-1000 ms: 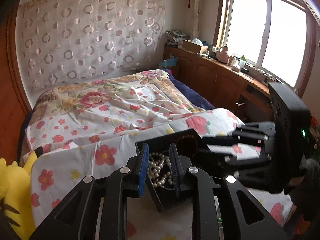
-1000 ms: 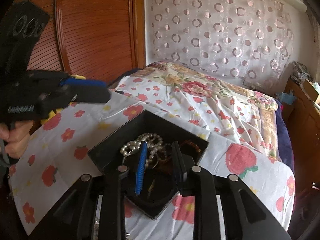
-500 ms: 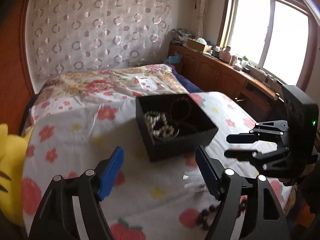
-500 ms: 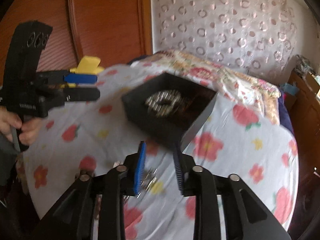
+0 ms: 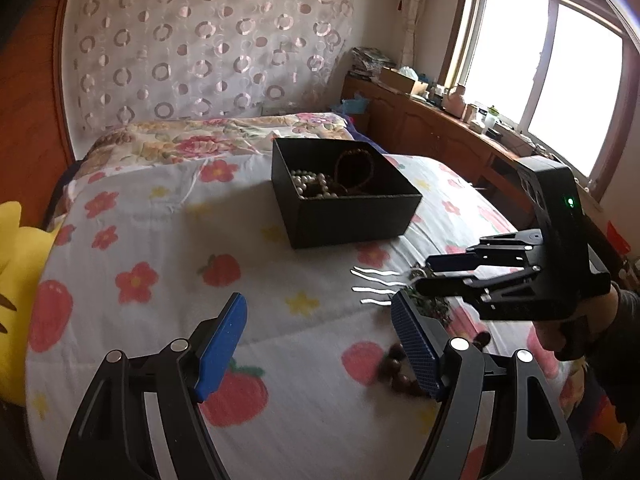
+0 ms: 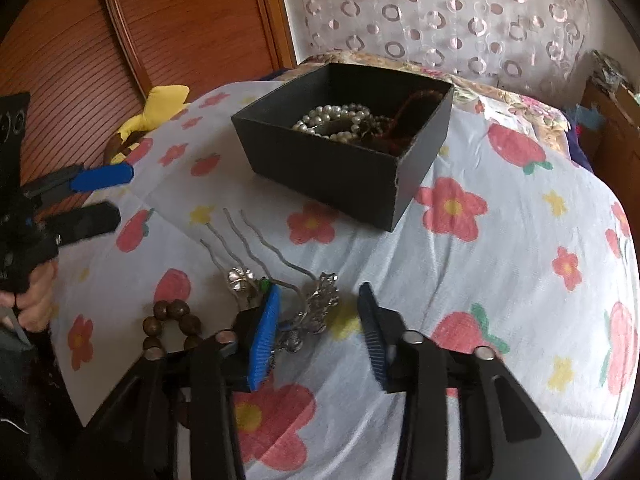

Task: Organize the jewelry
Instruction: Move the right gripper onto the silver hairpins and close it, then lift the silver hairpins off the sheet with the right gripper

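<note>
Here the right hand-held gripper is closing around the silver hairpin.

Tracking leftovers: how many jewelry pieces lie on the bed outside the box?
3: a bead bracelet at left, a flower-topped hairpin beside it, an ornate silver hairpin between the right gripper's closing jaws. Others may hide under the gripper.

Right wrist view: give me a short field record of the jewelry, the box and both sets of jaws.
surface: flower-print bedsheet
container: open black cardboard box, holding white pearl strands
loose items: silver wavy-pronged hair comb; brown wooden bead bracelet, both on the sheet outside the box
right gripper: jaws closing, comb's ornate head between them, not yet pinched
left gripper: jaws wide, empty
</note>
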Demonstrator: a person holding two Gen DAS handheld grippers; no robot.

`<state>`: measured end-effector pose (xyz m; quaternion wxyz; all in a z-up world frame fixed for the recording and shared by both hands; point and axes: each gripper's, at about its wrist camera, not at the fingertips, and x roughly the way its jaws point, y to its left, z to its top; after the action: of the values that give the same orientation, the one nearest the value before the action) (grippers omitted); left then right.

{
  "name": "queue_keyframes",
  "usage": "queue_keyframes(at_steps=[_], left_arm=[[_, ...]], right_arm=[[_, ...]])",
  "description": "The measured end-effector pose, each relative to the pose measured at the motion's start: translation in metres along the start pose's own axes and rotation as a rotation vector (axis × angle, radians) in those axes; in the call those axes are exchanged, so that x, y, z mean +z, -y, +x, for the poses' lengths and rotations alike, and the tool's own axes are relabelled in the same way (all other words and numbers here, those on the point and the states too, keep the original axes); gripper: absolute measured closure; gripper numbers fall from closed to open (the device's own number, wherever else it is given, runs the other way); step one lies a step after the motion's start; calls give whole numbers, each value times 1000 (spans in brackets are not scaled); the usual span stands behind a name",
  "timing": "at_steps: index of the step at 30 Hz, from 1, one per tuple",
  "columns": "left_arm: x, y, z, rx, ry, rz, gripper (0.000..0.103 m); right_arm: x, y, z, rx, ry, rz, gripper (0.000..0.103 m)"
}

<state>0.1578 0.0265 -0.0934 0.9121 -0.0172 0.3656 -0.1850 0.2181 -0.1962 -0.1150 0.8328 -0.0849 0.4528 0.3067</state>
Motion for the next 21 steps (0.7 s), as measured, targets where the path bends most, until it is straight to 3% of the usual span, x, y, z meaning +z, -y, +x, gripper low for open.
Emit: queue_keyframes(at_steps=[13,21], left_arm=[[-14,9,-7,-1,6,1,32],[-25,21,-4,-18,-20,7,32]], right_arm=[[-1,-21,-38,-86,102,-99,83],[2,-14,-70,-109,219,-54,83]])
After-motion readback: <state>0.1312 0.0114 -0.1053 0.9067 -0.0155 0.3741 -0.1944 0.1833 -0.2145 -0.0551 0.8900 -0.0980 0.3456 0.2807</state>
